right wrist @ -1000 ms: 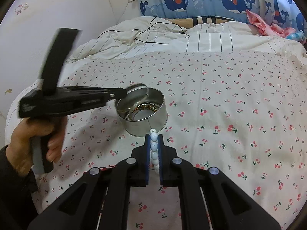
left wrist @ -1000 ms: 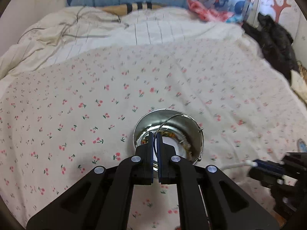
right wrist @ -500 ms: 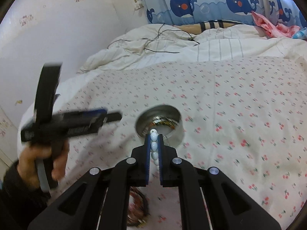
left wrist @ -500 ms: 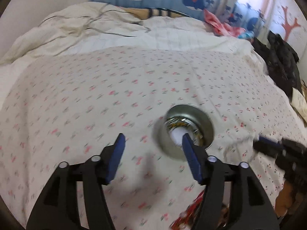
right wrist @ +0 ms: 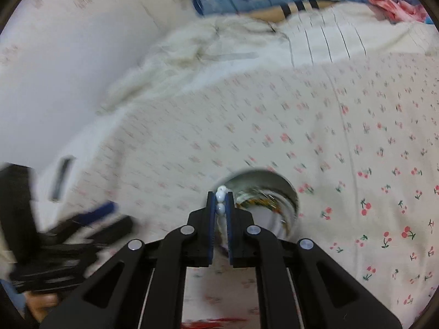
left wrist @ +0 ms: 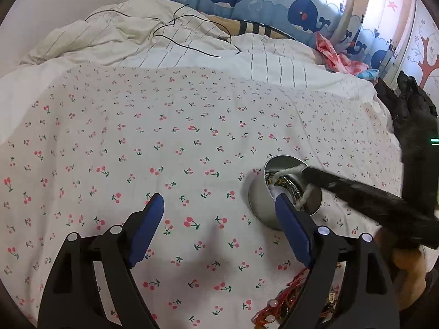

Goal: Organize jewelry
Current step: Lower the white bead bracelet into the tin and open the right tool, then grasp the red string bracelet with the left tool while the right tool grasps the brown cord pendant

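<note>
While my right gripper (right wrist: 219,200) pinches the white bead string (right wrist: 220,198) over the tin (left wrist: 285,192), my left gripper (left wrist: 219,219) sits spread wide and empty on the bedspread (left wrist: 164,137). I judge the beads light, limp and slippery, so I'd grip across the strand, not on one bead. A red tangle (left wrist: 277,304) waits near.

Shiny metal tin (left wrist: 258,205), glossy white beads (right wrist: 221,192), matt cherry-print cloth (left wrist: 164,137)

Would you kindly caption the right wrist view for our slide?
Right hand-held gripper lowers a white bead strand into the metal tin on cherry-print bedding.
</note>
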